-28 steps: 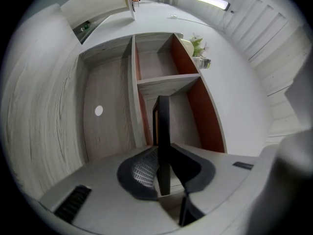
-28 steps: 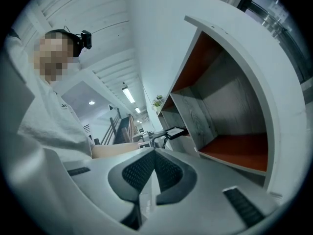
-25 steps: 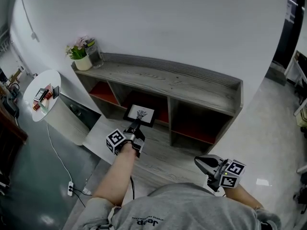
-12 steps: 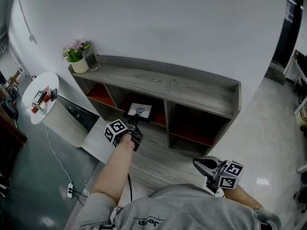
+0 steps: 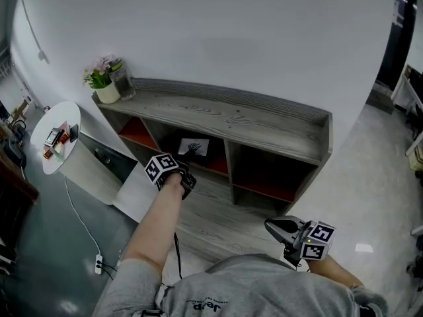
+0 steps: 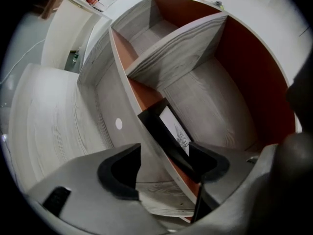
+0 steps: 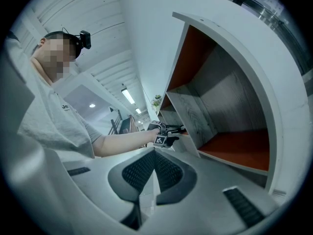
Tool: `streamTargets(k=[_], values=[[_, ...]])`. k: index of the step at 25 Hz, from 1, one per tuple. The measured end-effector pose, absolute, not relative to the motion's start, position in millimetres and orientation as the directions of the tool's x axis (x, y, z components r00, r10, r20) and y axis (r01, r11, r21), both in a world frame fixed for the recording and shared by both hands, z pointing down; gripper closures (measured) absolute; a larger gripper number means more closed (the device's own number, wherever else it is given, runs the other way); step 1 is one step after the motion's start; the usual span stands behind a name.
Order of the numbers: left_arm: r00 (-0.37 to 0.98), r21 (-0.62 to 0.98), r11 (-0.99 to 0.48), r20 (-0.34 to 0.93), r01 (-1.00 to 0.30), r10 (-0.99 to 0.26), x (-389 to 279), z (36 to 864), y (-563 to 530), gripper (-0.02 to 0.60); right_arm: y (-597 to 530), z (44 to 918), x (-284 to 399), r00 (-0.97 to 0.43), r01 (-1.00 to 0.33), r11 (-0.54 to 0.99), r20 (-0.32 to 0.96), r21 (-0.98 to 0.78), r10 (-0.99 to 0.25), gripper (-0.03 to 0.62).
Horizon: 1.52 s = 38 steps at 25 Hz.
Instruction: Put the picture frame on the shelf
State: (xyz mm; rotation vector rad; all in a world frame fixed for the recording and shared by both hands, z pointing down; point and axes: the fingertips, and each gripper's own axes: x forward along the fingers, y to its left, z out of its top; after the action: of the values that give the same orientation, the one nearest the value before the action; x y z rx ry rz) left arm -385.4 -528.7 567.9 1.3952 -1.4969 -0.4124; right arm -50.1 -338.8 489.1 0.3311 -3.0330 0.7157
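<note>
The black picture frame [image 5: 193, 147] with a white print stands inside the middle lower compartment of the grey wooden shelf [image 5: 231, 114]. My left gripper [image 5: 187, 172] reaches to that compartment's mouth. In the left gripper view the frame [image 6: 171, 131] rises between the jaws of the left gripper [image 6: 164, 168], which are opening; the left pad stands well off it and the right pad sits close beside its edge. My right gripper [image 5: 272, 225] hangs low near my body, far from the shelf. In its own view the right gripper [image 7: 154, 173] has its ribbed pads together on nothing.
A flower pot [image 5: 106, 90] and a glass jar [image 5: 123, 78] stand on the shelf top's left end. A round white side table [image 5: 58, 136] with small items is at the left. A power strip [image 5: 98, 263] and cable lie on the floor.
The left gripper has gone forward with the frame into the middle compartment, and its jaws have spread off the frame. The right gripper has stayed put.
</note>
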Motion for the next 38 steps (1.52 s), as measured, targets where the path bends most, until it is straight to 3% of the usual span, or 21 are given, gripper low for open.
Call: streamTargets(k=[10, 19, 29, 33, 38], values=[[0.189, 0.819, 0.206, 0.354, -0.536, -0.916, -387, 560, -516, 0.193, -340, 481, -51, -0.979, -0.201, 0.884, 0.046, -0.423, -0.200, 0.576], [0.231, 0.879, 0.041, 0.170, -0.475, -0.958, -376, 524, -445, 0.193, -340, 463, -57, -0.981, -0.188, 0.907, 0.024, -0.378, -0.193, 0.576], [0.286, 0.845, -0.137, 0.020, -0.518, -0.958, -350, 479, -367, 0.216, -340, 436, -61, -0.981, -0.188, 0.931, 0.005, -0.314, -0.196, 0.576], [0.416, 0.729, -0.390, -0.158, -0.562, -0.895, -319, 445, -341, 0.218, -342, 425, -62, -0.979, -0.196, 0.937, 0.006, -0.289, -0.203, 0.576], [0.503, 0.623, -0.525, -0.234, -0.580, -0.832, -281, 433, -303, 0.247, -342, 410, -67, -0.980, -0.193, 0.947, -0.001, -0.256, -0.200, 0.576]])
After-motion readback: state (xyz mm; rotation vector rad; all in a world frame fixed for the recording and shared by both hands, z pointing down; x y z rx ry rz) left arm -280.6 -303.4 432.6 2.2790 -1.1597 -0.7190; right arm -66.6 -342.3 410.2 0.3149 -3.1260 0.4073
